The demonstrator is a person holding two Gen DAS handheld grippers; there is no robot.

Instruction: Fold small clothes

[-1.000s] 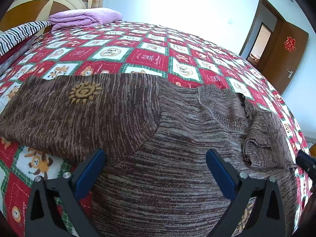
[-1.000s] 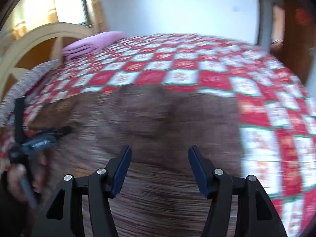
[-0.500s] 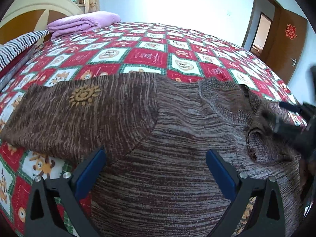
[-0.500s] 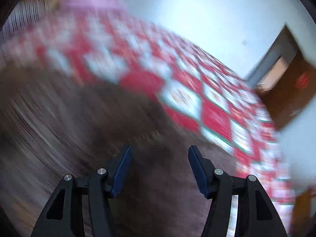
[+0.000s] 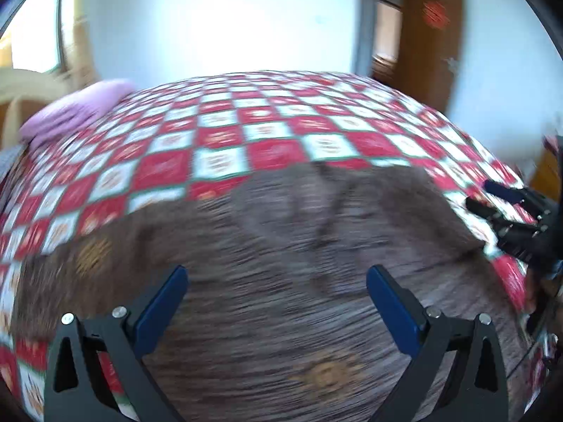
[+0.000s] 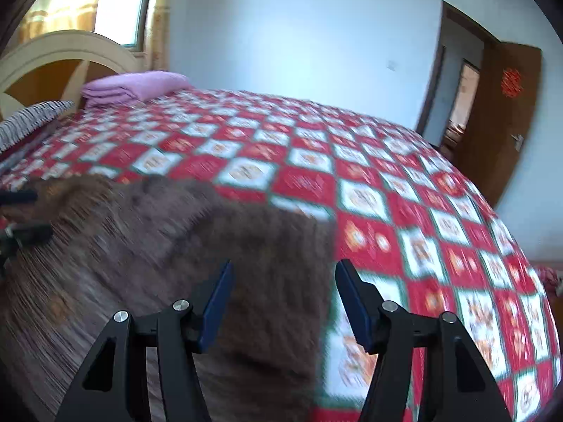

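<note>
- No brand or label can be read anywhere. The only mark close to writing is a red ornament (image 6: 511, 83) on the brown door (image 6: 506, 119); its shape is too small and soft to read.
- The task's thing, a brown knitted sweater (image 5: 281, 263), lies spread on the bed (image 6: 352, 183), on the near part of the red and white checkered cover. In your right wrist view its right edge ends between the fingers, and the cover is bare beyond it.
- Your left tongs (image 5: 276, 302) are released: the blue pads stand wide apart above the knit and nothing is between them.
- Your right tongs (image 6: 283, 302) are also released, with a clear gap between the pads; they are above the right edge of the sweater and grasp nothing.
- The left wrist view is strongly blurred. Two orange-yellow patches on the sweater show only as smears, so you cannot tell what they picture.
- The little pictures inside the white squares of the cover are too blurred to make out.
- The right tongs appear at the right border of the left view, partly cut off and dark. The left tongs appear at the left border of the right view, also cut off.
- A folded purple blanket (image 6: 133, 86) lies by the headboard (image 6: 67, 56), and a striped pillow (image 6: 31, 119) is cut by the left border.
</note>
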